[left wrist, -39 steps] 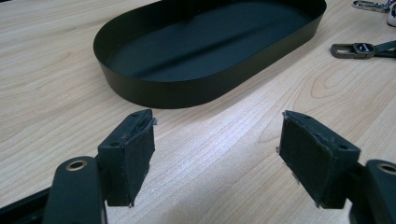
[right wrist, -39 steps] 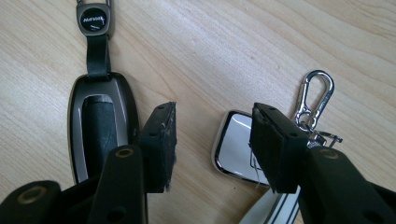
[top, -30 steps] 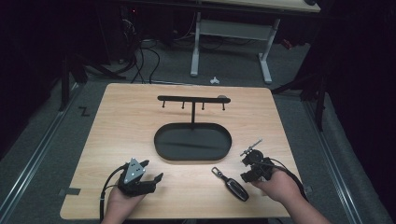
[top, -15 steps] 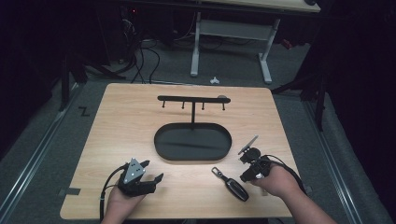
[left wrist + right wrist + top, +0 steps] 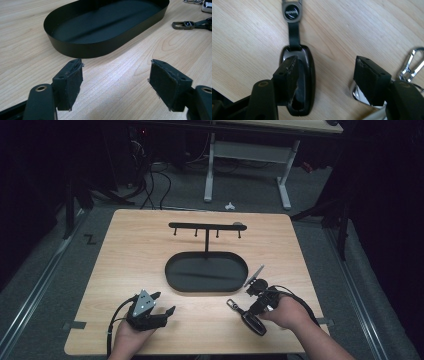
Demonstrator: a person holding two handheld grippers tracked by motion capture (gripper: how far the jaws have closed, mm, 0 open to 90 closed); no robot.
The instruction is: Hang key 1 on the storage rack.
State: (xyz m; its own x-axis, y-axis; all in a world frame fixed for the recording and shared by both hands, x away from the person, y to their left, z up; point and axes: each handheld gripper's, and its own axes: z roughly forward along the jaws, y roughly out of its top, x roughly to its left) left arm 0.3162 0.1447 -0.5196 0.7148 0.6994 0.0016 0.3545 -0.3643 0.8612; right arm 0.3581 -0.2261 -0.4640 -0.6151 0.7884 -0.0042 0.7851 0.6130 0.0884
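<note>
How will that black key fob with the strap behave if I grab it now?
The key fob looks glossy and rounded, so pads may slip off it. Its strap and metal end tag will probably dangle loosely. It lies flat on the table, so it probably won't roll.

One key fob (image 5: 252, 321), one tray (image 5: 206, 272), one hook rack (image 5: 207, 227).

Both grippers are black. The left gripper (image 5: 161, 303) carries a grey three-cornered plate (image 5: 144, 300) on top, and a black cable (image 5: 111, 330) loops back from its rear. The right gripper (image 5: 255, 287) trails a black cable (image 5: 305, 306) too. Each jaw is a blocky black piece faced with a dark, frayed pad (image 5: 74, 87), with small screw holes (image 5: 61, 77) on top and a brass-ringed hole (image 5: 40, 88) behind it. The forearms are bare of sleeves.
</note>
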